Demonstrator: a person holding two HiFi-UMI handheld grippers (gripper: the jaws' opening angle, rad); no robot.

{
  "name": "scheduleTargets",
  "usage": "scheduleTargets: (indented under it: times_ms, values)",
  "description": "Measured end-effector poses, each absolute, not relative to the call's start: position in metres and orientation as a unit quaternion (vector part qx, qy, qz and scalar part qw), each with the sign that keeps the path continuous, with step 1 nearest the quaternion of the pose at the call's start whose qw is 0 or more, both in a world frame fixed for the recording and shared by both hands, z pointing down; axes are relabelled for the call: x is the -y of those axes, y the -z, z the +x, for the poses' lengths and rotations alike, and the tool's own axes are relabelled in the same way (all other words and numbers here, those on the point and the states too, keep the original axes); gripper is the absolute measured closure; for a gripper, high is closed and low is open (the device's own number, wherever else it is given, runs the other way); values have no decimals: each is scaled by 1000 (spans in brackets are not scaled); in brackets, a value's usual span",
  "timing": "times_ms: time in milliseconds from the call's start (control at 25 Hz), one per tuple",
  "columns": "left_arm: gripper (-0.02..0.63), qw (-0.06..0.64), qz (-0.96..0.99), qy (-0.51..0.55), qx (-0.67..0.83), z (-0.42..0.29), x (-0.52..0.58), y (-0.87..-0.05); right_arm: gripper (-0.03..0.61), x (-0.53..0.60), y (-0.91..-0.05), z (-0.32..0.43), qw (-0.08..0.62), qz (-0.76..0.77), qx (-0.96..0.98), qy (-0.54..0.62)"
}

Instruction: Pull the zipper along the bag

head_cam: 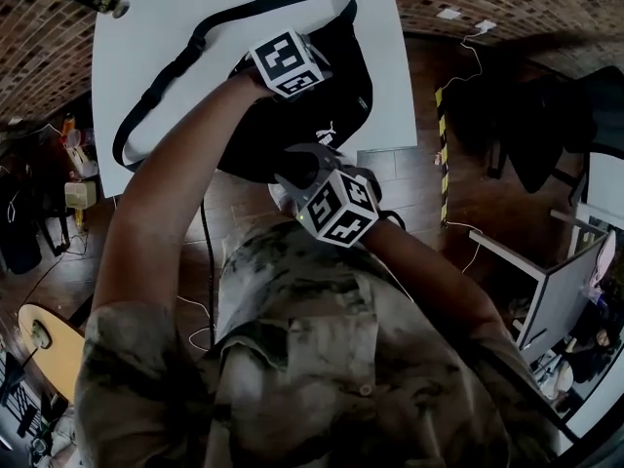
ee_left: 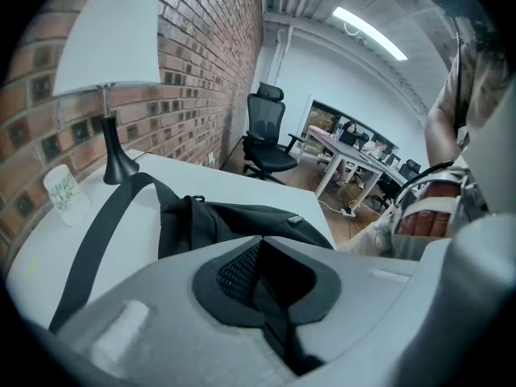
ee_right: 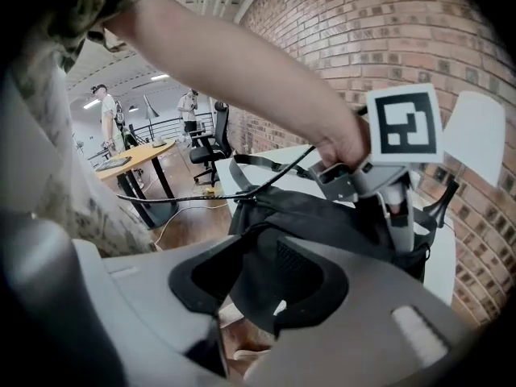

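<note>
The left gripper (ee_left: 262, 274) pinches the black bag (ee_right: 306, 210), and the right gripper (ee_right: 254, 285), spread wide over it, probably needs to grab the zipper next.

Zipper was too dark to make out on the bag (head_cam: 336, 76), bag's near end hidden under right gripper (head_cam: 304, 169), bag's strap (ee_left: 98, 248) cut off behind left gripper (ee_left: 262, 279).

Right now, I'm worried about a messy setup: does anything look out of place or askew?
The bag hangs partly over the near edge of the table, so that part is unsupported. Nothing else stands out.
</note>
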State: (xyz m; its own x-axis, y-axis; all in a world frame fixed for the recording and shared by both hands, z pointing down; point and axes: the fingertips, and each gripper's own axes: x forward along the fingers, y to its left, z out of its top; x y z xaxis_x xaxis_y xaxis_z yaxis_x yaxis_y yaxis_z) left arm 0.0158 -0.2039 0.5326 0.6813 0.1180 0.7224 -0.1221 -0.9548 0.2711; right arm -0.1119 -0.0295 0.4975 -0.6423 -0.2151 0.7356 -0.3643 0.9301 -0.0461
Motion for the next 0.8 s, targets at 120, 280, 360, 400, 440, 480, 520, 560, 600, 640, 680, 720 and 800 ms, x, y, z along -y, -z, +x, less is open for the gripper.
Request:
scheduleTargets:
  times_ms: [120, 280, 360, 400, 440, 480, 520, 560, 600, 640, 680, 720, 800]
  values:
    - [612, 148, 913, -380, 19, 2, 194, -505, 443, 29, -488, -95, 388, 168, 902, -92]
    - [612, 142, 916, -366, 80, -23, 178, -466, 449, 24, -479, -69, 392, 162, 903, -70]
    - [612, 145, 916, -355, 118, -35, 164, -448, 451, 19, -474, -56, 387, 161, 906, -61]
    - [612, 149, 916, -347, 137, -39, 154, -439, 451, 16, -471, -48, 382, 161, 908, -59]
    - [612, 154, 915, -337, 158, -42, 143, -429, 453, 12, -468, -39, 377, 161, 910, -58]
    - [612, 159, 914, -327, 180, -44, 132, -420, 454, 8, -464, -29, 371, 160, 913, -56]
    - [612, 162, 912, -318, 204, -46, 120, -411, 454, 3, -461, -20, 366, 156, 916, -53]
    - [612, 164, 909, -310, 226, -47, 108, -402, 455, -2, -458, -9, 361, 151, 919, -48]
    - [612, 166, 905, -303, 248, -46, 93, -395, 456, -9, -455, 2, 357, 144, 922, -44]
    - [612, 169, 902, -295, 267, -43, 77, -389, 457, -17, -452, 13, 352, 138, 925, -39]
    - [612, 173, 898, -288, 283, -37, 59, -383, 459, -25, -448, 26, 346, 132, 928, -36]
    - [612, 177, 896, -281, 296, -30, 40, -379, 462, -33, -444, 38, 340, 128, 931, -33]
    - [612, 188, 890, -266, 320, -13, 4, -372, 466, -49, -436, 61, 330, 121, 936, -27]
